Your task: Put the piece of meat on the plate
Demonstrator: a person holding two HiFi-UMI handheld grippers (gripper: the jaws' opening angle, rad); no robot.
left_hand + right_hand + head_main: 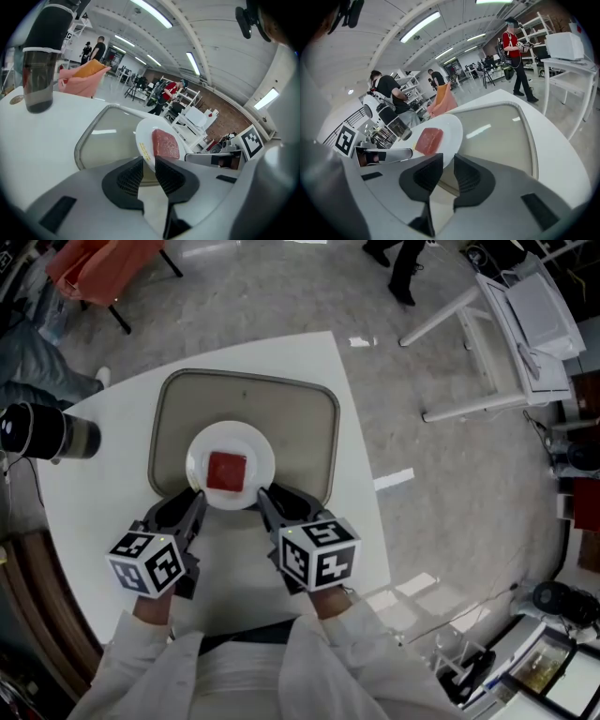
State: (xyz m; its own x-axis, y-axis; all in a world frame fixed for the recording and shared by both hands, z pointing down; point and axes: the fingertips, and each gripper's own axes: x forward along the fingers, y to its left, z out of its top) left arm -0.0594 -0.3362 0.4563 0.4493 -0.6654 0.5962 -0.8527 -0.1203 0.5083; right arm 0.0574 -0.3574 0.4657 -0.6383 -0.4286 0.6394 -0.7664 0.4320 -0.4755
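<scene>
A square red piece of meat (pixel 226 472) lies flat on a round white plate (pixel 200 452), which sits over a grey tray (pixel 281 409) on the white table. My left gripper (pixel 195 495) is at the plate's near left rim and my right gripper (pixel 265 495) at its near right rim. In the left gripper view the plate (pixel 144 135) edge runs between the nearly closed jaws of the left gripper (pixel 149 164), with the meat (pixel 165 144) just beyond. In the right gripper view the plate (pixel 452 131) rim likewise enters the narrow gap of the right gripper (pixel 448 164), beside the meat (pixel 429 140).
A dark tumbler (pixel 47 430) stands on the table at the left, beyond the tray. The table's right edge (pixel 370 474) is close to the tray. A white frame stand (pixel 506 334) and an orange chair (pixel 94 268) stand on the floor. A person in red (pixel 514 51) walks behind.
</scene>
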